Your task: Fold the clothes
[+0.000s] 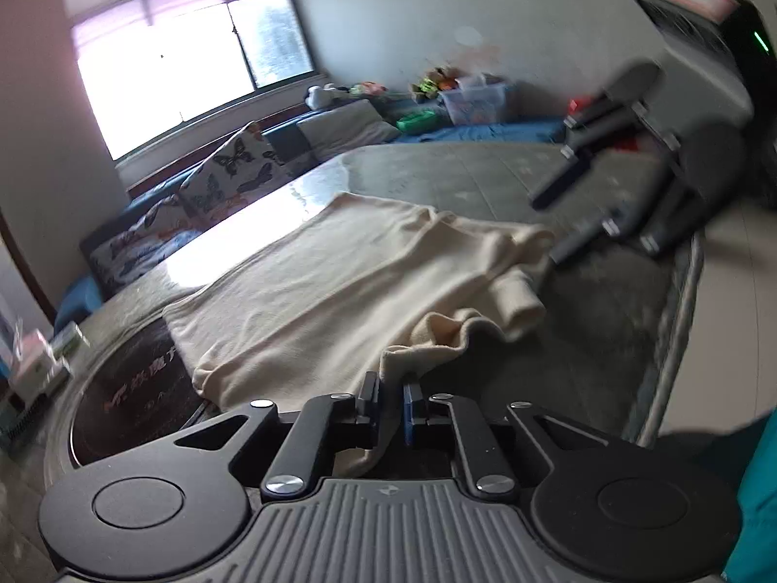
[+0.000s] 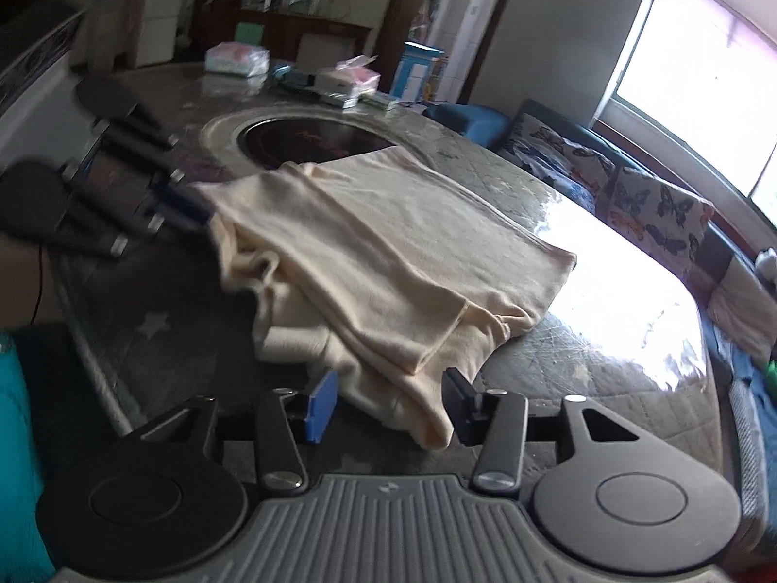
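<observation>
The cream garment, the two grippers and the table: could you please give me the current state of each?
Cream garment: partly folded, rumpled at its near edge, lying on the table.
Left gripper: shut on a fold of the garment's edge.
Right gripper: open, jaws either side of the garment's near corner, not pinching.
Table: glass-topped, glare from the window, bearing the garment.

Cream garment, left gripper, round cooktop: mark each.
cream garment point(image 2: 388, 252), right wrist view, flat folded top layer
left gripper point(image 1: 389, 401), left wrist view, fabric pinched between fingertips
round cooktop point(image 2: 311, 143), right wrist view, dark glass
</observation>
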`<state>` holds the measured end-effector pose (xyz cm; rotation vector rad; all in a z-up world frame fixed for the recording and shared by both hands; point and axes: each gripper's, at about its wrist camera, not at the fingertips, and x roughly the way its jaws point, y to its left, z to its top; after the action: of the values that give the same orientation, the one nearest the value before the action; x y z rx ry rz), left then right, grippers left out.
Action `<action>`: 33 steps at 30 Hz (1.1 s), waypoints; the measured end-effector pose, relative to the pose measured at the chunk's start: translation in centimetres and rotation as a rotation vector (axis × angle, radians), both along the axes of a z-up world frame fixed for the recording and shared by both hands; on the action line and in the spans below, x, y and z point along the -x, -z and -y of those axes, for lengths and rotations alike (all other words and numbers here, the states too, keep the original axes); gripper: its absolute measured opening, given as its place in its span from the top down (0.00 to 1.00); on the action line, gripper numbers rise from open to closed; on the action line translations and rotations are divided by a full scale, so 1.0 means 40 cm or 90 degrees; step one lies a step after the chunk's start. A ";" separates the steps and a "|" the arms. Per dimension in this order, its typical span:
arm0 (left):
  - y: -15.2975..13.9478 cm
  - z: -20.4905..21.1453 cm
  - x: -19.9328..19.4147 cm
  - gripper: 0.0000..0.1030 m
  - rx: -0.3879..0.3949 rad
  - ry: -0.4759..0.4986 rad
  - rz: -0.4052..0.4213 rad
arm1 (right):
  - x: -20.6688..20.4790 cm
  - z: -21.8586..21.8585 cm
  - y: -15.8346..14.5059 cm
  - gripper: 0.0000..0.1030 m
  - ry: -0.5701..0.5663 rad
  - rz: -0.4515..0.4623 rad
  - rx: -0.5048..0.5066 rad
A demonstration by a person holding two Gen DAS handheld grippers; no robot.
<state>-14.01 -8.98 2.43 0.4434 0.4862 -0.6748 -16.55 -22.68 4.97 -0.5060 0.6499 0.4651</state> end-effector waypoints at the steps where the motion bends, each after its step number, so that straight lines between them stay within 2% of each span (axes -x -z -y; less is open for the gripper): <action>1: -0.009 -0.006 -0.013 0.91 0.015 -0.011 -0.007 | 0.009 -0.004 0.001 0.47 -0.016 0.003 0.013; 5: -0.031 -0.020 -0.066 0.92 0.064 -0.048 -0.036 | 0.012 -0.027 0.016 0.45 -0.052 0.013 0.032; 11: -0.030 -0.020 -0.113 0.92 0.080 -0.067 -0.058 | -0.026 -0.068 0.046 0.47 -0.081 0.035 0.021; 12: -0.029 -0.021 -0.121 0.92 0.080 -0.071 -0.062 | -0.038 -0.070 0.047 0.50 -0.080 0.035 0.014; 16: -0.023 -0.032 -0.130 0.86 0.081 -0.078 -0.082 | -0.100 -0.065 0.040 0.77 -0.046 -0.002 -0.015; 18: -0.024 -0.040 -0.114 0.86 0.072 -0.068 -0.075 | -0.126 -0.052 0.028 0.84 -0.025 -0.028 -0.049; 21: -0.020 -0.052 -0.072 0.79 0.048 -0.045 -0.050 | -0.145 -0.040 0.013 0.86 -0.012 -0.042 -0.077; 23: -0.013 -0.057 -0.044 0.64 0.029 -0.033 -0.034 | -0.153 -0.034 0.003 0.87 -0.007 -0.045 -0.090; 25: -0.002 -0.056 -0.021 0.62 0.007 -0.022 -0.018 | -0.161 -0.028 -0.006 0.87 -0.003 -0.048 -0.104; 30: 0.032 -0.041 -0.008 0.64 -0.054 -0.026 0.031 | -0.174 -0.016 -0.022 0.88 0.007 -0.053 -0.129; 31: 0.035 -0.041 -0.010 0.69 -0.059 -0.028 0.034 | -0.172 -0.017 -0.022 0.89 0.008 -0.052 -0.129; 32: 0.034 -0.043 -0.011 0.82 -0.059 -0.029 0.033 | -0.169 -0.017 -0.021 0.90 0.009 -0.050 -0.129; 33: 0.034 -0.045 -0.012 0.84 -0.058 -0.029 0.033 | -0.162 -0.019 -0.020 0.91 0.010 -0.045 -0.128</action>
<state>-13.55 -7.17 1.06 0.5334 0.4775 -0.5969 -10.07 -21.91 5.77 -0.2957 0.6662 0.5296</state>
